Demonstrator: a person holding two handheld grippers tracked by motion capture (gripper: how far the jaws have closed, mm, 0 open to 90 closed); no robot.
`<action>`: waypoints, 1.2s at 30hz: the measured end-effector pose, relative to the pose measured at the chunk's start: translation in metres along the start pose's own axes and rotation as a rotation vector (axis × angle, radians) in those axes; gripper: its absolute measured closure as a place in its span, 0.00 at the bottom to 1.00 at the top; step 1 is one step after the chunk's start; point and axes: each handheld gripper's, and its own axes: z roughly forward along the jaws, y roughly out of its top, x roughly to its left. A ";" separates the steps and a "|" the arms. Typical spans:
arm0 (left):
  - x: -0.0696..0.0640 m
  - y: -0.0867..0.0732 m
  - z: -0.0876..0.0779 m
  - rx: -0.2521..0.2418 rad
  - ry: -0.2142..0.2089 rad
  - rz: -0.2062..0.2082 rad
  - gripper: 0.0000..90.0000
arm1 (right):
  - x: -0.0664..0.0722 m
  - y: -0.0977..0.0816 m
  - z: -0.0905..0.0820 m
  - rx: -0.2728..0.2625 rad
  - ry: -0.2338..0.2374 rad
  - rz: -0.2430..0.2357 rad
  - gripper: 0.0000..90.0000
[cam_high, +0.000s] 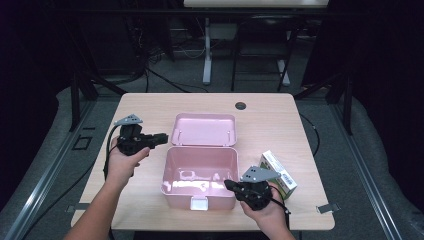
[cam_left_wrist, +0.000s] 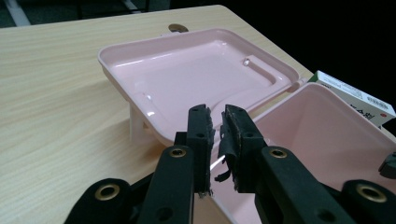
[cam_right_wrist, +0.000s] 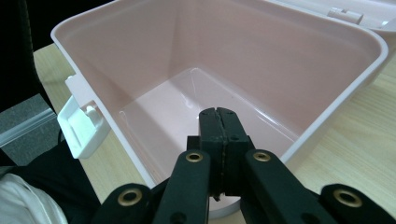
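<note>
On the table (cam_high: 150, 107), left claw (cam_left_wrist: 215, 122) slightly parted, right claw (cam_right_wrist: 219, 122) clenched empty over box (cam_right_wrist: 280, 56).

Both grippers, left gripper (cam_high: 161, 136) and right gripper (cam_high: 229, 184), have 2 black jaws with brass-ringed holes, a grey three-cornered plate on top, and trailing black cable.

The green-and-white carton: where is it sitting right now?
In the high view the green-and-white carton lies on the table just right of the open pink box, close beside the right gripper.
</note>
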 end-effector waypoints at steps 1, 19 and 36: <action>0.000 -0.002 0.000 0.003 0.000 -0.002 0.88 | 0.000 0.000 0.000 -0.002 -0.001 0.002 1.00; 0.002 -0.024 -0.009 -0.020 0.024 -0.011 0.75 | -0.001 0.008 -0.013 -0.041 0.036 0.007 0.77; 0.001 -0.029 -0.025 -0.022 0.114 0.024 0.54 | -0.025 0.026 -0.035 -0.102 -0.043 0.001 0.51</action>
